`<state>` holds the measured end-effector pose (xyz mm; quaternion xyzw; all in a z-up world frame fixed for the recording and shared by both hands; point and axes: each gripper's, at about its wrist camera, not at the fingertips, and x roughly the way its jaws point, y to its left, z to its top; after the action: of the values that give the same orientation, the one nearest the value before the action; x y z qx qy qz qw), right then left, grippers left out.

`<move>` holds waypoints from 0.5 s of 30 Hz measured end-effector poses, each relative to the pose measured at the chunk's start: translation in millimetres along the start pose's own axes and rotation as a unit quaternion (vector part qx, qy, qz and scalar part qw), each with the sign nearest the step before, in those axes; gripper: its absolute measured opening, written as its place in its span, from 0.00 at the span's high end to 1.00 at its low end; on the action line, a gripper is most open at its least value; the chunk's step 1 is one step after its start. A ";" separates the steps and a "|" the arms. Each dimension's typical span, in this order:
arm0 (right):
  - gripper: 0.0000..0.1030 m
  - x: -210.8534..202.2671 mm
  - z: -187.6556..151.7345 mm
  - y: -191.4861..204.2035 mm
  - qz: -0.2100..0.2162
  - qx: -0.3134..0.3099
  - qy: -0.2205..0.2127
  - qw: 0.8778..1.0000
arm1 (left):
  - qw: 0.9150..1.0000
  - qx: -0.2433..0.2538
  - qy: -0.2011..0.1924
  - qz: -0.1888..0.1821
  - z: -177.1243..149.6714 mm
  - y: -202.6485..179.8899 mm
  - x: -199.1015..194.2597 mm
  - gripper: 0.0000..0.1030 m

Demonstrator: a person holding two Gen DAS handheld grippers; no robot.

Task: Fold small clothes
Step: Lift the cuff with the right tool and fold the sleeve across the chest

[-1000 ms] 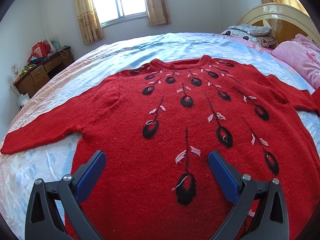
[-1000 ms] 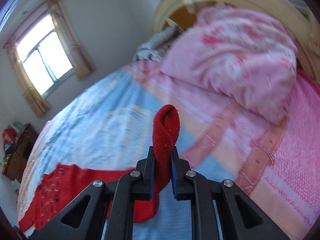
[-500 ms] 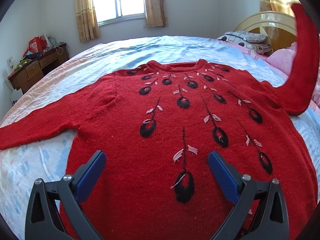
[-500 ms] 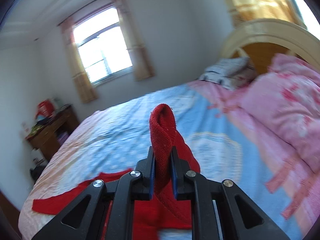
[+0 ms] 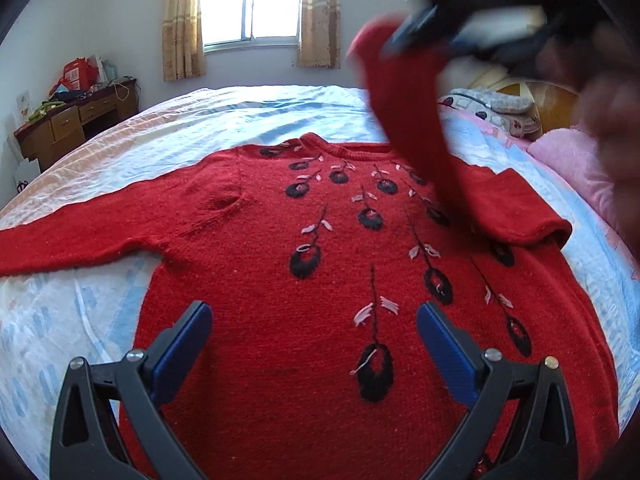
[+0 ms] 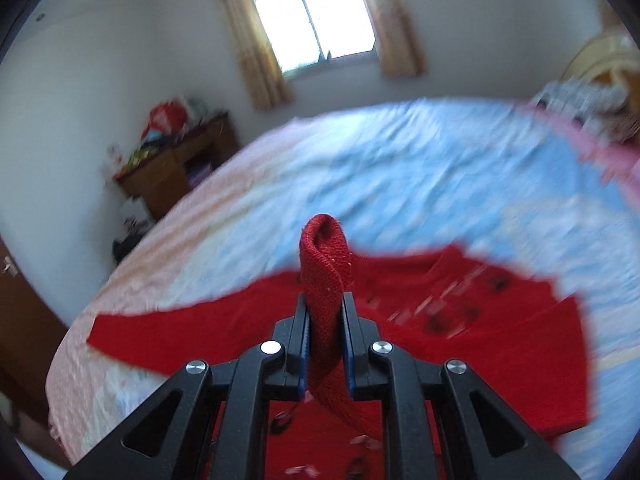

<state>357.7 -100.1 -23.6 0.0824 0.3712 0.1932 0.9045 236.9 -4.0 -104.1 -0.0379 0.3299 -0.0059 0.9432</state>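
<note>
A red knit sweater (image 5: 320, 264) with black and pink feather motifs lies flat on the bed, neck away from me. My left gripper (image 5: 314, 336) hovers open and empty over its lower hem. My right gripper (image 6: 326, 328) is shut on the cuff of the right sleeve (image 6: 324, 264). In the left wrist view that sleeve (image 5: 404, 120) hangs lifted over the sweater's chest, with the right gripper blurred at the top right. The left sleeve (image 5: 80, 240) lies stretched out to the left.
The bed has a light blue and pink sheet (image 5: 240, 120). A pink quilt (image 5: 576, 168) and pillows (image 5: 496, 108) lie by the headboard at right. A wooden desk (image 5: 68, 124) with clutter stands by the wall at left, under a curtained window (image 5: 252, 0).
My right gripper has carried the right sleeve up and leftward, from beside the bed's pillow end to over the sweater's chest. My left gripper has stayed open over the hem.
</note>
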 end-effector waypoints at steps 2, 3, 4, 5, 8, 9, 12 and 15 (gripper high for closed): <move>0.81 24.6 -15.9 -5.0 0.001 0.004 0.033 0.999 | 1.000 -0.006 0.000 -0.003 0.6 1.8 0.3 0.00; 0.62 31.2 -21.3 -8.3 0.003 0.007 0.047 0.999 | 1.000 -0.007 0.005 0.006 0.5 2.2 1.5 0.00; 0.55 31.2 -27.2 -15.4 0.007 0.015 0.057 0.998 | 1.000 -0.012 0.007 0.000 1.0 3.4 2.3 0.00; 0.48 24.8 -32.1 -23.9 0.013 0.029 0.052 0.998 | 1.000 -0.004 0.011 -0.004 0.5 1.8 2.9 0.00; 0.44 -8.8 -35.5 -49.2 0.007 0.057 0.017 0.998 | 1.000 0.019 0.002 0.011 -0.4 -7.2 -0.1 0.00; 0.41 -22.8 -35.6 -61.3 -0.004 0.065 0.005 0.998 | 1.000 0.019 0.001 0.012 -0.6 -7.6 -0.5 0.00; 0.39 -68.3 -41.0 -97.6 -0.043 0.088 -0.033 0.995 | 1.000 0.017 0.009 0.007 0.5 -6.4 1.2 0.00; 0.32 -93.9 -53.8 -114.6 -0.110 0.068 -0.045 0.991 | 1.000 0.008 0.029 -0.007 5.5 -2.3 4.3 0.00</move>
<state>291.8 -242.9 -35.3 0.1111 0.3492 0.0627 0.9283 243.7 -6.1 -102.3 -0.0327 0.3571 -0.0166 0.9333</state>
